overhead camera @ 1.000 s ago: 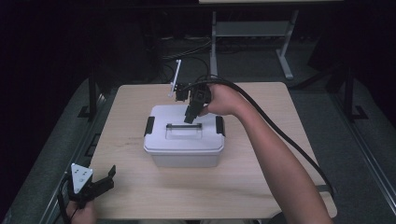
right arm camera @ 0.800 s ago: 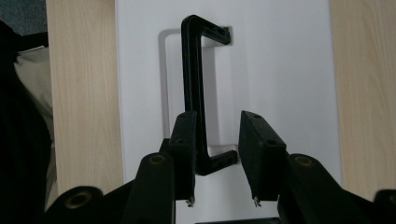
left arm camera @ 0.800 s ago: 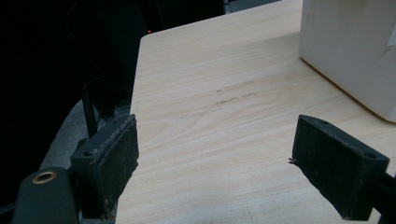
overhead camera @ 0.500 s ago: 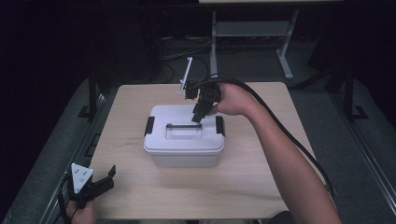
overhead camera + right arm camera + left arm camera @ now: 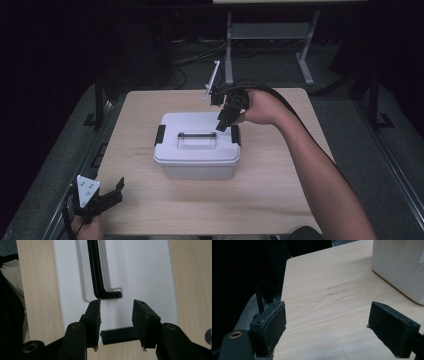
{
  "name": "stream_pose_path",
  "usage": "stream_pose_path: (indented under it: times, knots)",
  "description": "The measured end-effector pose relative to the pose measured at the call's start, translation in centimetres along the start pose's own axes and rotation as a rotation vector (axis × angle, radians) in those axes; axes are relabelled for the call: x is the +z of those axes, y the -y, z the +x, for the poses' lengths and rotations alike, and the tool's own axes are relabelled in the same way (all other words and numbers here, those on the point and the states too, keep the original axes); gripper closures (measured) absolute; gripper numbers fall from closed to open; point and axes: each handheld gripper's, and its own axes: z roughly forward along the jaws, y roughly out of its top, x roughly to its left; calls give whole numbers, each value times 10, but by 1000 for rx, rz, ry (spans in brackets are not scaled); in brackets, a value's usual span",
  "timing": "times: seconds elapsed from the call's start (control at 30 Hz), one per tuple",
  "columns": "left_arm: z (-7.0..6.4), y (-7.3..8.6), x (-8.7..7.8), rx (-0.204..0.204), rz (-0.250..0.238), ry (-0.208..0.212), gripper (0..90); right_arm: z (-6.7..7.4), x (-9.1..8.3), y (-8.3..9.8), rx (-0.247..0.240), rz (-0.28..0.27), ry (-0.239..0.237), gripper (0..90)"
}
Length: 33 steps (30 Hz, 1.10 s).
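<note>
Box (image 5: 196, 150) long axis runs L-R on table; right gripper (image 5: 223, 121) jaws just opening, empty, above its latch (image 5: 235, 135)

No readable text, label, brand, number or sign stands on anything here; nothing on the white storage box (image 5: 197, 145) or the tabletop (image 5: 270, 200) carries lettering.

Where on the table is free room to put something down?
Bare wood lies left of the white box, toward the left gripper, and along the table edge in front. It is crowded at the box's right latch, under the right gripper.
</note>
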Motion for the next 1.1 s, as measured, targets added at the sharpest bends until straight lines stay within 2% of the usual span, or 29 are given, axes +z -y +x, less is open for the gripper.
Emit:
stream_pose_path:
  times: [0.23,1.1]
  knots:
    - [-1,0,1,-2,-1,0,141,0,-6,11,21,0,10,565]
    - [-2,-1,1,13,2,3,141,-4,-2,61,106,10,41,465]
